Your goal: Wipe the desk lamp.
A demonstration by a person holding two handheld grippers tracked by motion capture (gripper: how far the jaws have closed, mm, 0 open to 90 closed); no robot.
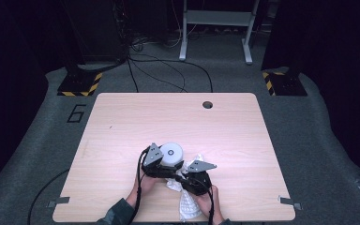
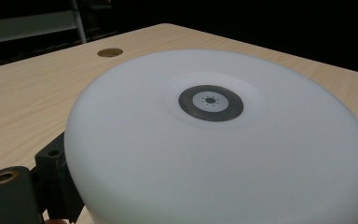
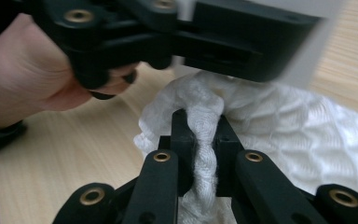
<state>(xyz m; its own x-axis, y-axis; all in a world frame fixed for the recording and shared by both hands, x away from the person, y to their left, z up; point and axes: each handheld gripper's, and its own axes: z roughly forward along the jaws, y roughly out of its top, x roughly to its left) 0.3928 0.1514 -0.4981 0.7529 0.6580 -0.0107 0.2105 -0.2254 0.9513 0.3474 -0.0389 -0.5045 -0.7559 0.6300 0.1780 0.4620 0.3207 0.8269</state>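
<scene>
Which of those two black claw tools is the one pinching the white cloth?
The right gripper: its jaws squeeze a bunched fold of white cloth. The left gripper instead holds a round white disc-shaped object.

The round container (image 2: 219, 154) is plain white, with a dark grey ring around a pale grey centre. The cloth (image 3: 279, 126) is white with a quilted, honeycomb-like texture. Both grippers are black with brass-coloured rivets. The table (image 1: 122, 126) is pale wood-grain.
</scene>
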